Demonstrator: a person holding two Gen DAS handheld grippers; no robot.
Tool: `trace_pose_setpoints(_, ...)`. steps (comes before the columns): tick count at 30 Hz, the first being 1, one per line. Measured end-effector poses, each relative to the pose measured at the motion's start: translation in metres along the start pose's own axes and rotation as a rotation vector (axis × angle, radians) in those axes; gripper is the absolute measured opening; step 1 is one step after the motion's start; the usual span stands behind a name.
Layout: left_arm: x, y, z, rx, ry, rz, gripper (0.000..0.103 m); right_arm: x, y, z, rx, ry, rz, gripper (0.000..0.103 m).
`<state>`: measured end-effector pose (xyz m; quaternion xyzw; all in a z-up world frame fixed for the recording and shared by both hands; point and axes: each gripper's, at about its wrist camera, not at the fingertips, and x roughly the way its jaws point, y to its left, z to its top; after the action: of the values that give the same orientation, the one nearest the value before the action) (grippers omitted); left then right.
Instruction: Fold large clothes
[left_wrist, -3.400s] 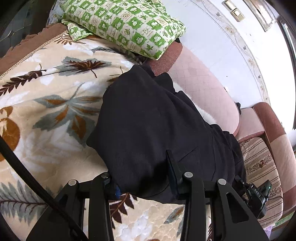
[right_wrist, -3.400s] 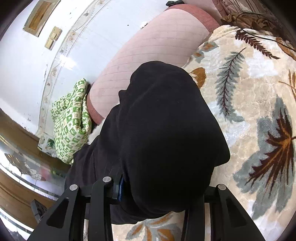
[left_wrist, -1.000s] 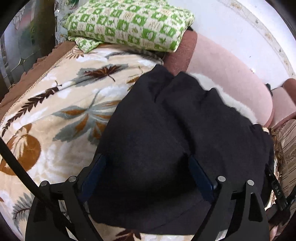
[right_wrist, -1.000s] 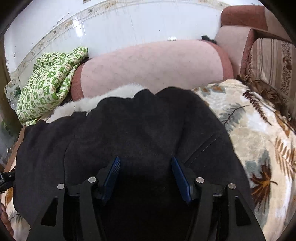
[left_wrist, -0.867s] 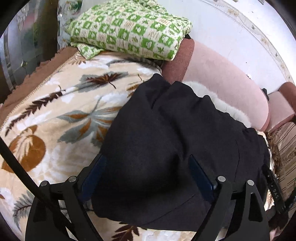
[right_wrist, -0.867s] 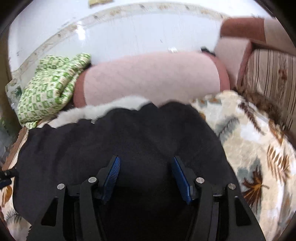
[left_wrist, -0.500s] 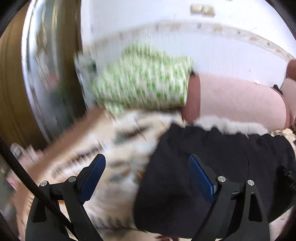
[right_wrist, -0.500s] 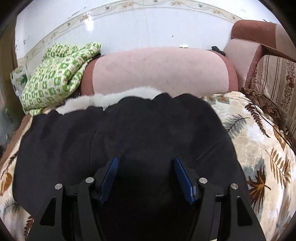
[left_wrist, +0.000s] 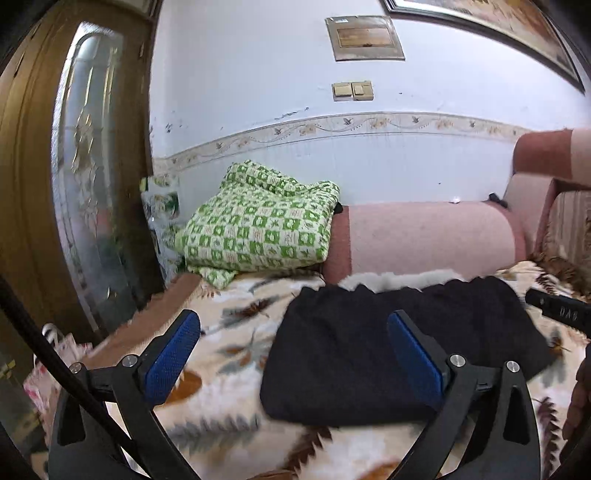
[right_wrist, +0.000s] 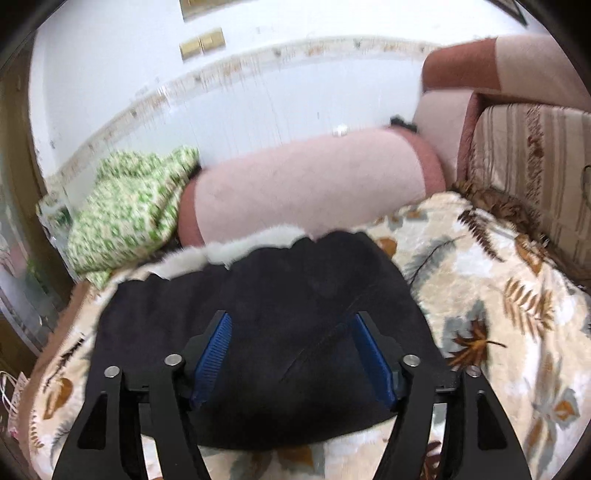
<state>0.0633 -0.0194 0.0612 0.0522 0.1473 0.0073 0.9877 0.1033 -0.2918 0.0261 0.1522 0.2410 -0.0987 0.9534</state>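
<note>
A black garment (left_wrist: 369, 350) with a white fur trim (left_wrist: 399, 278) lies folded in a flat rectangle on the leaf-print blanket (left_wrist: 236, 332). My left gripper (left_wrist: 295, 350) is open and empty, raised above the garment's left part. In the right wrist view the same garment (right_wrist: 295, 295) lies flat, with its fur trim (right_wrist: 221, 254) at the far edge. My right gripper (right_wrist: 291, 350) is open and empty, just above the garment's near half. The tip of the right gripper (left_wrist: 561, 314) shows at the right edge of the left wrist view.
A green checked blanket (left_wrist: 258, 229) is piled at the back left. A pink bolster (left_wrist: 424, 236) runs along the wall. A striped sofa cushion (right_wrist: 528, 155) stands at the right. A wooden door with glass (left_wrist: 74, 184) is at the left.
Both grippers let go of the black garment and opened. Both have since lifted and pulled back from it. The garment now lies flat and folded.
</note>
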Motion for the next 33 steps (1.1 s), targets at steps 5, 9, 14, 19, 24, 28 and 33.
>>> trace_pose_setpoints(5,-0.032,-0.002,-0.036,0.001,0.121,-0.081,0.101,-0.051,-0.001,-0.031,-0.008,0.008,0.024,0.083)
trace_pose_setpoints(9,-0.043,-0.007,-0.047,-0.002,0.191,-0.095,0.101,-0.067,-0.007,-0.064,0.039,0.064,0.012,0.085)
trace_pose_setpoints(14,-0.057,-0.005,-0.048,-0.045,0.187,-0.055,0.101,-0.054,0.007,-0.108,0.015,0.209,0.070,0.085)
trace_pose_setpoints(19,-0.046,-0.006,-0.056,-0.073,0.281,-0.091,0.101,-0.047,0.025,-0.117,-0.071,0.201,0.066,0.085)
trace_pose_setpoints(24,-0.031,-0.015,-0.077,-0.062,0.403,-0.103,0.101,-0.038,0.021,-0.116,-0.011,0.211,0.062,0.086)
trace_pose_setpoints(28,-0.028,-0.024,-0.086,-0.027,0.438,-0.083,0.101,-0.040,0.029,-0.119,-0.052,0.209,0.066,0.086)
trace_pose_setpoints(33,-0.027,-0.028,-0.090,0.002,0.451,-0.071,0.101,-0.045,0.033,-0.118,-0.086,0.178,0.046,0.088)
